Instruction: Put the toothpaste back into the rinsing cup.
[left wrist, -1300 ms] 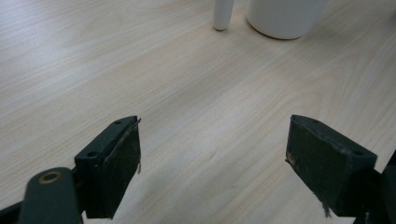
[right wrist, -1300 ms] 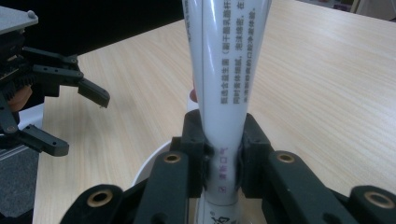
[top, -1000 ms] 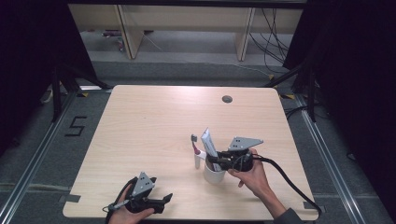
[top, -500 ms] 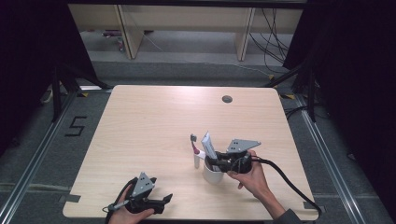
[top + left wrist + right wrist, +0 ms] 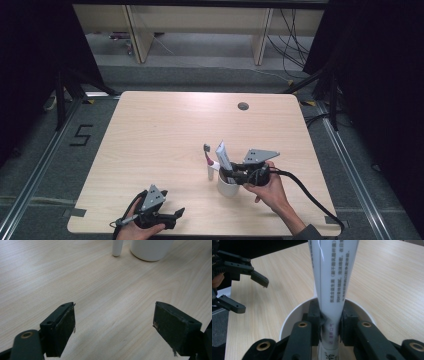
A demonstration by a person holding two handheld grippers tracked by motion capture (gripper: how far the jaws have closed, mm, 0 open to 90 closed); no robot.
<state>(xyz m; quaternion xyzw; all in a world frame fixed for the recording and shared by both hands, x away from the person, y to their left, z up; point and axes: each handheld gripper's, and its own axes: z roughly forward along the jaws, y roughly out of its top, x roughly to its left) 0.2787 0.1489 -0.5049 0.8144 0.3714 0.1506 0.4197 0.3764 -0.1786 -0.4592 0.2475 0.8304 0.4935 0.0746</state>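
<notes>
The right tongs (image 5: pixel 329 327) reach into the white cup (image 5: pixel 227 187) on the bench (image 5: pixel 165 130) and clamp a toothpaste tube (image 5: pixel 335 290), their jaws having just eased slightly apart, while the left tongs (image 5: pixel 113 326) gape empty near the bench's front edge.

cups: 1 (image 5: pixel 227 187) | toothpaste tubes: 1 (image 5: pixel 223 156) | toothbrushes: 1 (image 5: pixel 208 159) | tools: 2 (image 5: pixel 235 176) (image 5: pixel 175 216)
</notes>
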